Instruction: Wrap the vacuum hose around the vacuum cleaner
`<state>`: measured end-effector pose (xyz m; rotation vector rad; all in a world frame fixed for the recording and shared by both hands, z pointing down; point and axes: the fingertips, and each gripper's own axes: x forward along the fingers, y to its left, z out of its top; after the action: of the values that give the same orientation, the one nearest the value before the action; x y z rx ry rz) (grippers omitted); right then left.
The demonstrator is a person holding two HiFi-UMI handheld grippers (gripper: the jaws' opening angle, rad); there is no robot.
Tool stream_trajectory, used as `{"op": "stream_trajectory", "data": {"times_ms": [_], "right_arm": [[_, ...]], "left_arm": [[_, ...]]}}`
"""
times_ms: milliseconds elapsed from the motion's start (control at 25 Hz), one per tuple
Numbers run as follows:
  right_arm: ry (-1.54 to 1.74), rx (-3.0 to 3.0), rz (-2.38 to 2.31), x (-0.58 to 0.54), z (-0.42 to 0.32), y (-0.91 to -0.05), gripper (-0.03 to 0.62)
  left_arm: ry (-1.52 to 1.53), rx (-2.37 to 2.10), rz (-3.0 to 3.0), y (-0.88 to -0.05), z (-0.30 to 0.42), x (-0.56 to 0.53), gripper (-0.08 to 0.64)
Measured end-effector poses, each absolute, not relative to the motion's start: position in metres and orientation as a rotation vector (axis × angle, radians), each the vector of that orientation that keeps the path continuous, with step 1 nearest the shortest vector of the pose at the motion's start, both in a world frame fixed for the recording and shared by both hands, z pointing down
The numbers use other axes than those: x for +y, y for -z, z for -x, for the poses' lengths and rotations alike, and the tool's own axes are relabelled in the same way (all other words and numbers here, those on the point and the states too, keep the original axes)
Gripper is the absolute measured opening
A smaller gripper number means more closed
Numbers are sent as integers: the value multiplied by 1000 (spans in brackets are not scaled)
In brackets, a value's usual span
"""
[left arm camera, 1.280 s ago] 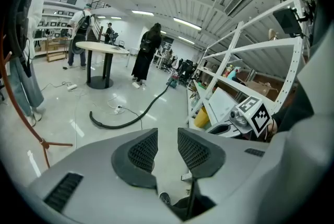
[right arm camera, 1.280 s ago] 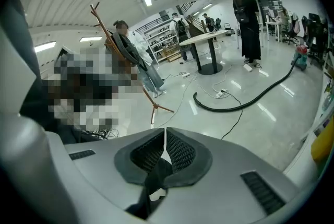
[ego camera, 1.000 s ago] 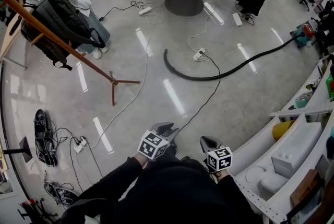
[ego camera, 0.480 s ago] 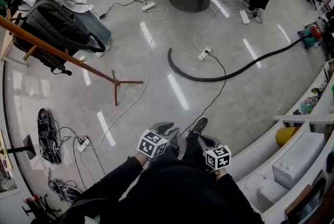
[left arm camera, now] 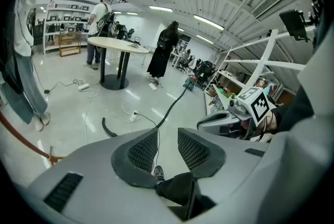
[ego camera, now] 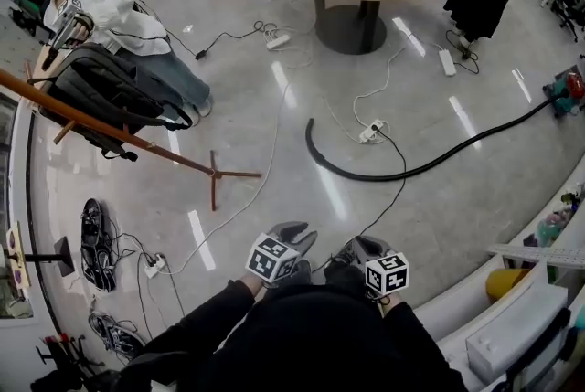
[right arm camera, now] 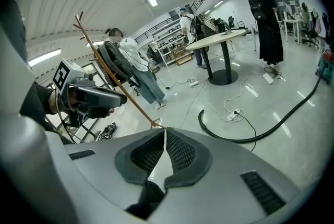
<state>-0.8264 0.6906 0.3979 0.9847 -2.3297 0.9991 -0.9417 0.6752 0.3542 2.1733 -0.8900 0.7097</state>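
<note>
Left gripper [ego camera: 296,235] and right gripper [ego camera: 362,245] both pressed together, empty, side by side, well apart from hose [ego camera: 402,171].

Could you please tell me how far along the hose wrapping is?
Nothing looks done: the hose lies uncoiled across the floor, trailing from the vacuum. In hand: nothing; the left gripper and right gripper are both empty, short of the hose. Left: all the wrapping.
</note>
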Motion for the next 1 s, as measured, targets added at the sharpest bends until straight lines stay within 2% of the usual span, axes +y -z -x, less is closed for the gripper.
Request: {"op": "stream_trajectory", "data": {"times_ms": [200,400,760,1000], "right_arm": [[-993,-2318,-961,645,781,-409,23],[-1014,-2299,-975,612,755,-418,23],[-1095,-2206,-967,565,754,-446,23],[-1102,-2114,-999,492,768,-460,23]], "left_arm": [[-731,-983,-2144,-357,920,629,133],[-771,-1063,-2070,-374,931,592,133],[-815,-1047,-1976,-420,952,516,133],[-875,-896,-1977,-464,953,443,133]]}}
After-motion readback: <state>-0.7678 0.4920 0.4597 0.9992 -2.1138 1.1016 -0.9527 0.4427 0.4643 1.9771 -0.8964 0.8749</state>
